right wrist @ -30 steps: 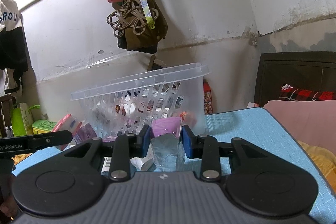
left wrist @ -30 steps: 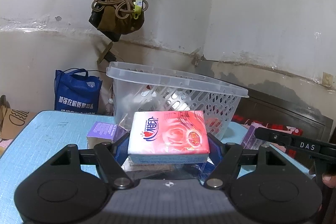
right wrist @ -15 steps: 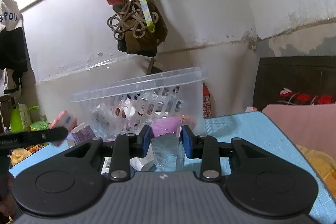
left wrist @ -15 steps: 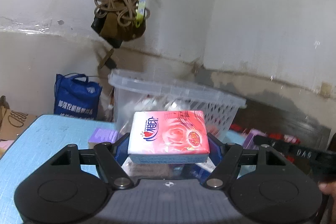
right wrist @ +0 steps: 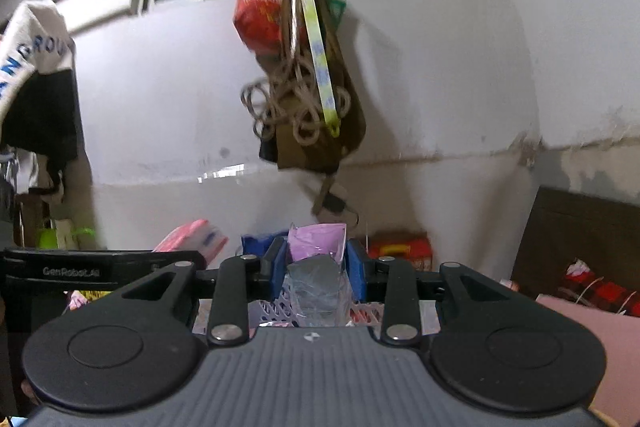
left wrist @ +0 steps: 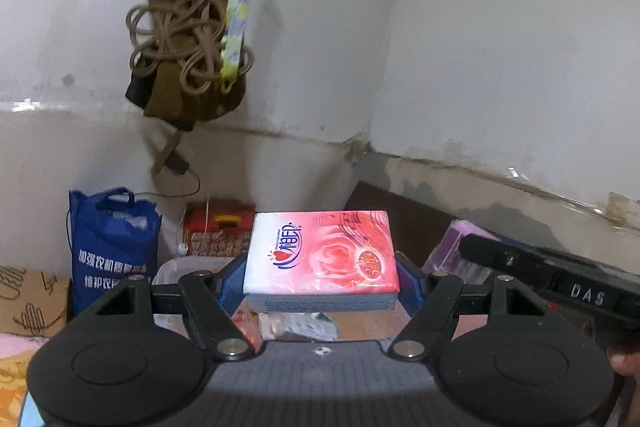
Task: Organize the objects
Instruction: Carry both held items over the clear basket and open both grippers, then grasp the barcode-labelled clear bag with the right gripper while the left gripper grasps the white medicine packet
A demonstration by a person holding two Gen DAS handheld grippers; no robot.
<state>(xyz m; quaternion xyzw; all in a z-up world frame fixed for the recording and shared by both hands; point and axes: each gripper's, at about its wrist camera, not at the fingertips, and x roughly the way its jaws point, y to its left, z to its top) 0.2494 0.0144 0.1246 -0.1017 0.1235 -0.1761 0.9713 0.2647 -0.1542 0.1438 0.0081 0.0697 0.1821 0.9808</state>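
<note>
The left gripper (left wrist: 321,277) pinches a pink tissue pack (left wrist: 321,257) between its blue fingers (left wrist: 231,281); the pack lies flat and is held up in the air; just under it sits a basket (left wrist: 176,269) with small things inside, though only a bit of its rim shows; behind that stand a blue bag (left wrist: 112,247) and a red box (left wrist: 218,229) by the wall; a brown bag (left wrist: 188,67) with loops of rope hangs on the wall above.

The right gripper (right wrist: 317,273) squeezes a small pouch (right wrist: 317,267), purple on top and silver below; the pouch stands upright between the blue fingers (right wrist: 357,273); below it the holey side of the basket (right wrist: 280,309) peeks out; to the left the other gripper shows with the tissue pack (right wrist: 192,241); the two grippers are near each other, both above the basket; far right is a dark bed board (right wrist: 580,239).
</note>
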